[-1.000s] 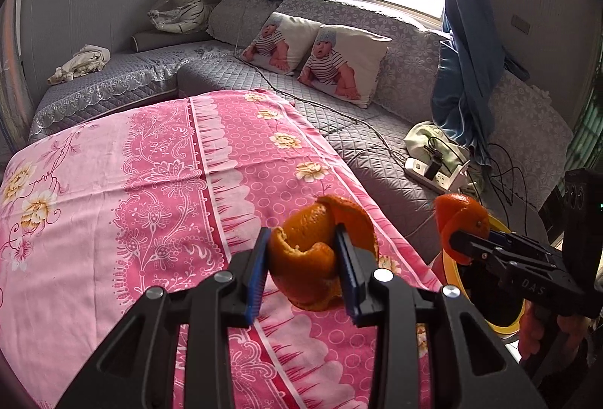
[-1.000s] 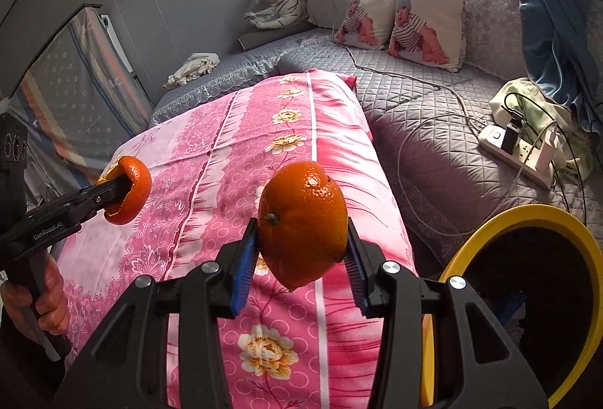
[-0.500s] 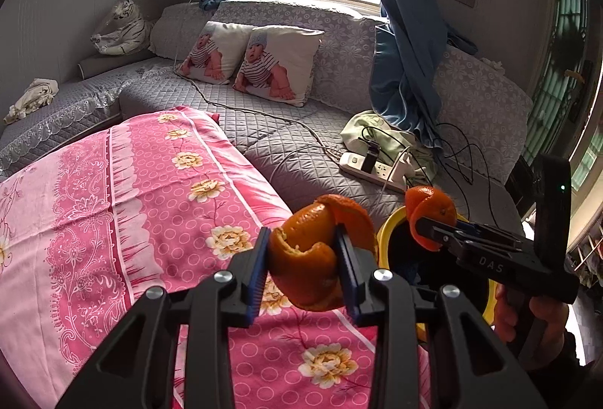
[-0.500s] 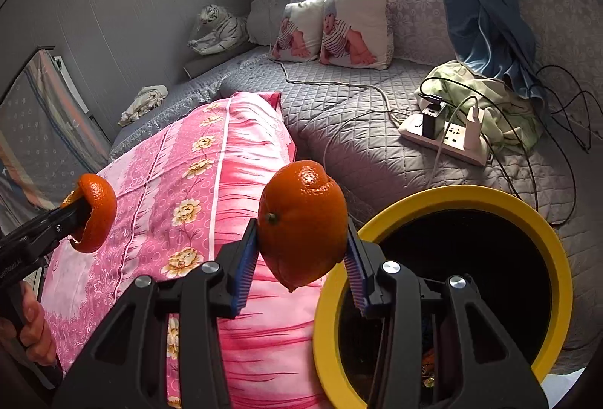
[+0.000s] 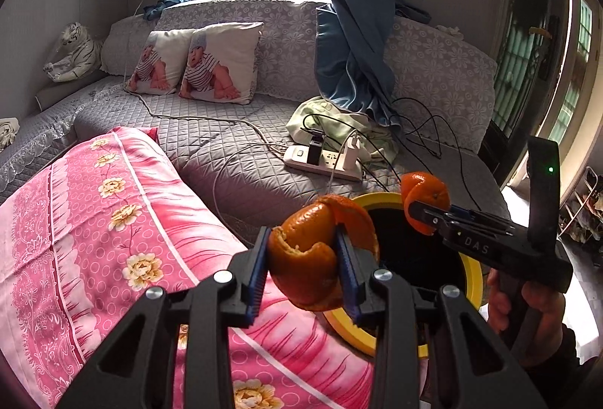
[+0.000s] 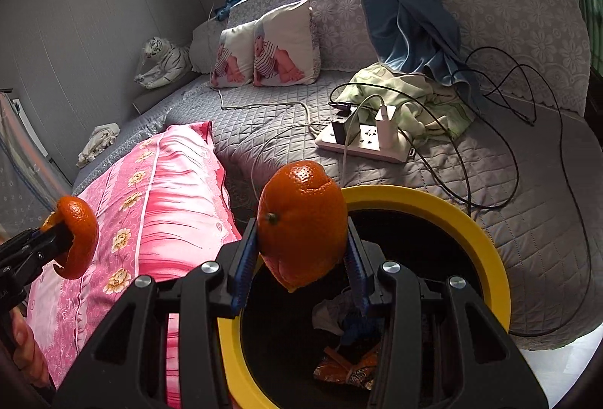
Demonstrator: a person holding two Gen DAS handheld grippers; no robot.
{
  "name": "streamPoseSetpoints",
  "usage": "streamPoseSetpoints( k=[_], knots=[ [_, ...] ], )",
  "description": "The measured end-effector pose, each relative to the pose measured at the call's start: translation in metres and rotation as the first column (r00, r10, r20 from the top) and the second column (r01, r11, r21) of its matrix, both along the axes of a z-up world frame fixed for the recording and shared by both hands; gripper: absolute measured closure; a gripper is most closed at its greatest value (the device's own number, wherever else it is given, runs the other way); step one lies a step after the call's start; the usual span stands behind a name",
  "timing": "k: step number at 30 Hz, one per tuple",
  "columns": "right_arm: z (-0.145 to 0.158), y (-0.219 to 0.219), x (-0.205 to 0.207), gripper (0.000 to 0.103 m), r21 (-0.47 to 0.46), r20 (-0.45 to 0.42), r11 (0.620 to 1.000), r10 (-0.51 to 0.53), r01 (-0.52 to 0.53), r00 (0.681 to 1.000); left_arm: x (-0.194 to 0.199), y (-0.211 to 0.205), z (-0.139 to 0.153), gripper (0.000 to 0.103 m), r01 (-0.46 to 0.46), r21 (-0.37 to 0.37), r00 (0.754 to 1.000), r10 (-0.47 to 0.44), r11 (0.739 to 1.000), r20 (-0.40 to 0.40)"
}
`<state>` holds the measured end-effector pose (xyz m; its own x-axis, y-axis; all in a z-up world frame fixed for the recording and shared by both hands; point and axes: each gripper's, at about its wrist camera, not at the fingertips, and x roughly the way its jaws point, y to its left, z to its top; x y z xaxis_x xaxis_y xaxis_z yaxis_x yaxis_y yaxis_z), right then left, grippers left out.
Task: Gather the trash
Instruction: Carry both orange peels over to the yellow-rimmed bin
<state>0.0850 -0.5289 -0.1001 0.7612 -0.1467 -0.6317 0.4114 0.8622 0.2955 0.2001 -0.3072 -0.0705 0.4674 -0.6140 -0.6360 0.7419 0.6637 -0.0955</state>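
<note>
— What does each gripper carry?
— The left gripper is clamped on a curled orange peel at the edge of the pink cloth; the right gripper is clamped on a second peel.
— And the bin?
— The yellow-rimmed bin sits below the right one, wrappers inside.

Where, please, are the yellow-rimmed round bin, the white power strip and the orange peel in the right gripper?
yellow-rimmed round bin (image 6: 486, 243): right wrist view, on its far rim.
white power strip (image 6: 367, 141): right wrist view, on its top face.
orange peel in the right gripper (image 6: 303, 220): right wrist view, on its outer skin.
</note>
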Motion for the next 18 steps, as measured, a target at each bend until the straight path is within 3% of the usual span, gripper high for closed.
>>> streamPoseSetpoints(
  k=[9,18],
  knots=[
    [-0.016,-0.027,-0.014,0.062,0.019,-0.036,0.997,-0.069,0.07,0.997,-0.006,-0.038,-0.013,0.071,0.065,0.007,0.998,-0.065,0.998,-0.021],
    [-0.028,-0.045,-0.02,0.062,0.052,-0.075,0.991,-0.116,0.12,0.99,0.001,-0.068,-0.038,0.071,0.108,0.0,0.987,-0.108,0.994,-0.117]
  ],
)
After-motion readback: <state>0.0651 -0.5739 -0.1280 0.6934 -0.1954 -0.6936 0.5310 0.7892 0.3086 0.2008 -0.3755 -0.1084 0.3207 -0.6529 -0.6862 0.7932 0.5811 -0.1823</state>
